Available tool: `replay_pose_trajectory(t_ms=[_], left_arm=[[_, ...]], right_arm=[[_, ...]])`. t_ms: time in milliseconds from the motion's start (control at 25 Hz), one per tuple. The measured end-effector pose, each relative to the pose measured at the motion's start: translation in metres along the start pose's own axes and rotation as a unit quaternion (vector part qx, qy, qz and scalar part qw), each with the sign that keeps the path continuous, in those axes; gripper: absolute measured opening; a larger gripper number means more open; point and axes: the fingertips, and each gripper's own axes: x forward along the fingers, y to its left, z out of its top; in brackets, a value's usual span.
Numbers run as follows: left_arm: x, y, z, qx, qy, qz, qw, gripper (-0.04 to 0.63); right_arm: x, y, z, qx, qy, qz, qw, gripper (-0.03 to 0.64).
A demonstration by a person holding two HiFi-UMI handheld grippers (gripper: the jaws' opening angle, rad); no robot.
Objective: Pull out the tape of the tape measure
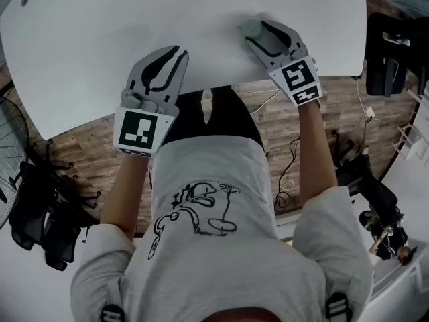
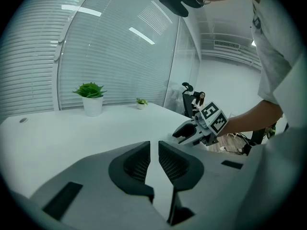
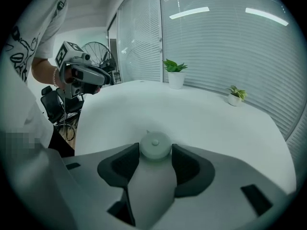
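Note:
A round pale-green tape measure lies flat on the white table near its front right edge. My right gripper stands open around it. In the right gripper view the tape measure sits right between the two fingertips, which flank its sides closely. No tape shows outside the case. My left gripper rests over the table's front edge to the left, well apart from the tape measure. Its jaws are shut to a thin slit with nothing between them.
A potted plant and a smaller one stand at the table's far side by the blinds. A black chair is at the right, a fan and dark bags at the left, and cables lie on the wood floor.

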Motion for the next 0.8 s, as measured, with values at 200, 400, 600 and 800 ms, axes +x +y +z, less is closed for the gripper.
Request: replay_pose_trajectory(t_ms=[200, 400, 600, 800], left_arm=[[-0.002, 0.002, -0.010, 0.005, 0.026, 0.002, 0.9997, 0.061], [-0.002, 0.002, -0.003, 0.002, 0.013, 0.003, 0.9999, 0.061], [-0.003, 0.002, -0.001, 0.005, 0.019, 0.006, 0.9998, 0.061], [0.002, -0.007, 0.009, 0.010, 0.019, 0.009, 0.9997, 0.061]], right_arm=[[0.002, 0.002, 0.004, -0.017, 0.012, 0.023, 1.000, 0.216], [0.002, 0.003, 0.005, -0.018, 0.017, 0.026, 0.999, 0.212], [0.000, 0.004, 0.005, 0.001, 0.021, 0.032, 0.999, 0.210], [-0.016, -0.001, 0.002, 0.031, 0.027, 0.052, 0.998, 0.210]])
